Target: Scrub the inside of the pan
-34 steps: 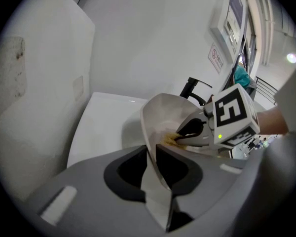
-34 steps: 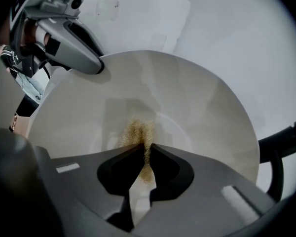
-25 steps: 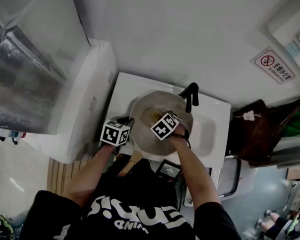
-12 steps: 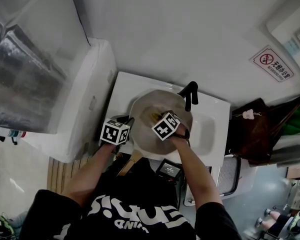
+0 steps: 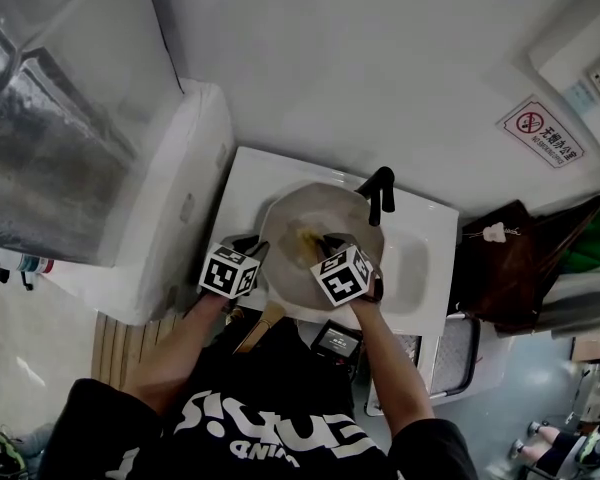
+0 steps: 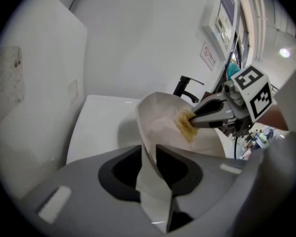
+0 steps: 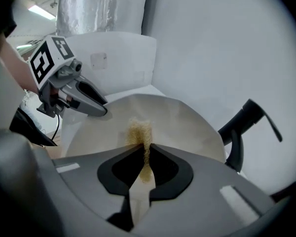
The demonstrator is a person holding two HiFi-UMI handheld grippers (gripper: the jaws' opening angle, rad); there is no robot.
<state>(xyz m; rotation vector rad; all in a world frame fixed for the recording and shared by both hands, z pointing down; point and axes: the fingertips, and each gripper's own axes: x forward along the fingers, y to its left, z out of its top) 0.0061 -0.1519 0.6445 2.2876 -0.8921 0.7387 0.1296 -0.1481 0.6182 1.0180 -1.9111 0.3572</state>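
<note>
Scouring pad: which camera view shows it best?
The right gripper view: the yellow scouring pad sits centre frame, clamped between the right gripper's jaws against the pan's inside. The left gripper view shows it smaller, side-on. The head view gives only a small yellowish patch in the pan.

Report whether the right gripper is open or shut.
Shut: the right gripper pinches the yellow scrubber, which presses against the inside of the pan.
</note>
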